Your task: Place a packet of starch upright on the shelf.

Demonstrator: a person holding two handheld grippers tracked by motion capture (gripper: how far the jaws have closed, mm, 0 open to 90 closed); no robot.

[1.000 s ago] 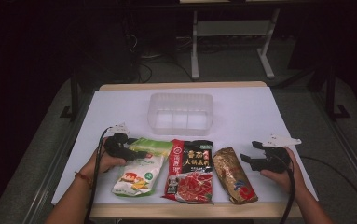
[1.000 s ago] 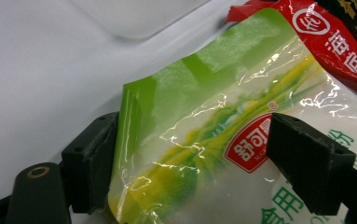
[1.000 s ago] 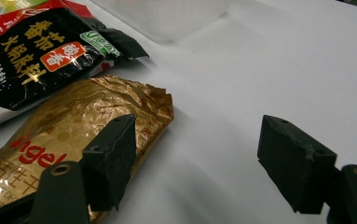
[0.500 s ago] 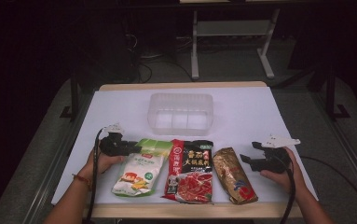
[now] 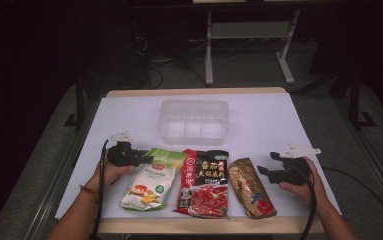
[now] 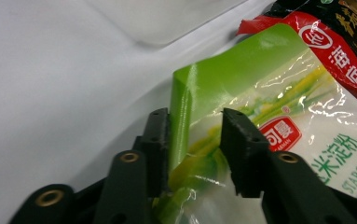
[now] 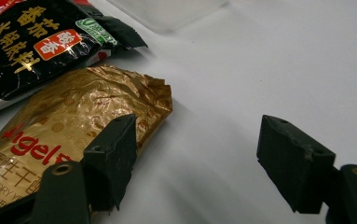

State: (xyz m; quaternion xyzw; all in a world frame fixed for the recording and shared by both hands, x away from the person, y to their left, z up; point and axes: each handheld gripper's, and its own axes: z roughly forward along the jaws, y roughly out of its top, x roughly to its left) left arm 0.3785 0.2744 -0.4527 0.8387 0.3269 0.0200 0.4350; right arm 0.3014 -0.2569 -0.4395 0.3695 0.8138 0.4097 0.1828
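A green and white starch bag (image 5: 151, 182) lies at the front left of the white table. My left gripper (image 5: 146, 159) is at its top edge. In the left gripper view the bag's green edge (image 6: 241, 60) stands folded up between the jaws of that gripper (image 6: 195, 116). The jaws closed on it, have just eased open a little, and still pinch it. A gold foil bag (image 5: 251, 187) lies at the front right. My right gripper (image 5: 268, 163) stands open just right of it. In the right gripper view the gripper (image 7: 197, 126) has only bare table in its gap, beside the gold bag (image 7: 69, 121).
A red and black sauce bag (image 5: 204, 182) lies between the two other bags, touching both. A clear plastic container (image 5: 194, 107) stands behind them at mid-table. White cloth covers the table (image 5: 279, 120). Dark floor and a desk frame lie beyond the far edge.
The left gripper's jaws went from wide open to closed around the starch bag's top edge, and the hand shifted slightly left. The right hand and its gripper stayed still.
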